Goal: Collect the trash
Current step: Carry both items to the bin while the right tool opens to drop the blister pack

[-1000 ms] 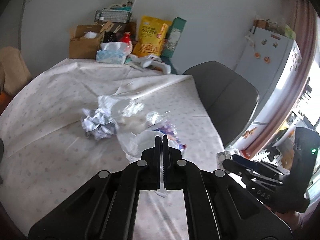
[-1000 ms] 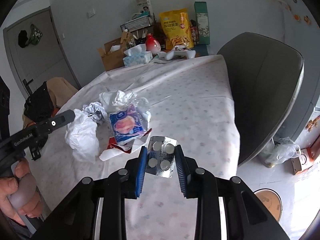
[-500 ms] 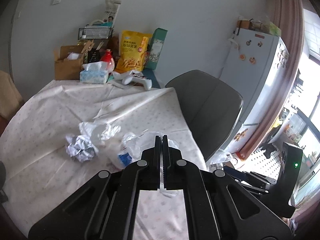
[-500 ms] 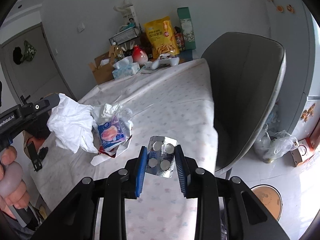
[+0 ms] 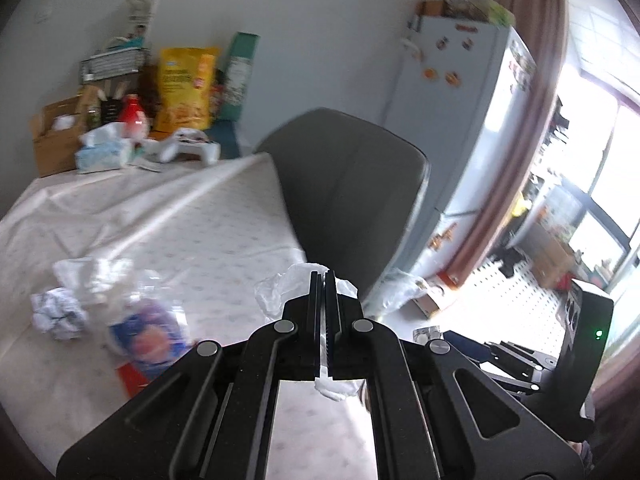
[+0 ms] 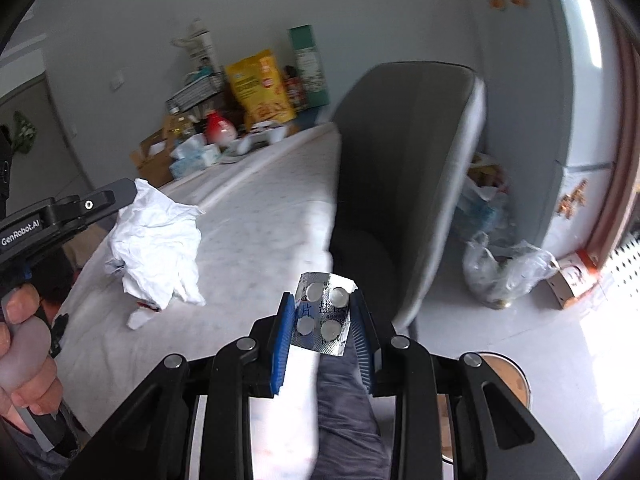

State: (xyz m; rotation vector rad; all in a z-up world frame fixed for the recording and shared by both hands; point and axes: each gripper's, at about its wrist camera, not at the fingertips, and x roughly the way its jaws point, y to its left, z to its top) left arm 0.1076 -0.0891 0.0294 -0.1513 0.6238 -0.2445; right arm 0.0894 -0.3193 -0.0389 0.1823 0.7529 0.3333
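My left gripper [image 5: 324, 280] is shut on a crumpled white tissue [image 5: 286, 286], held in the air above the table's right edge; from the right wrist view the tissue [image 6: 158, 240] hangs from the left gripper [image 6: 120, 196]. My right gripper [image 6: 322, 312] is shut on a silver pill blister pack [image 6: 323, 314], held off the table near the chair; the pack also shows in the left wrist view [image 5: 426, 334]. More trash lies on the tablecloth: a crumpled foil ball [image 5: 58, 312], a blue snack wrapper [image 5: 150, 332] and clear plastic [image 5: 96, 276].
A grey chair [image 6: 404, 184] stands at the table's right side. A clear plastic bag [image 6: 500, 272] with rubbish and a round brown bin [image 6: 506, 376] are on the floor. Boxes, a tissue box [image 5: 104, 150] and a yellow snack bag [image 5: 184, 88] crowd the table's far end. A fridge [image 5: 468, 120] stands behind.
Both grippers have swung to the right, away from the trash pile toward the chair and floor, each still holding its item. The tissue has lifted off the table.
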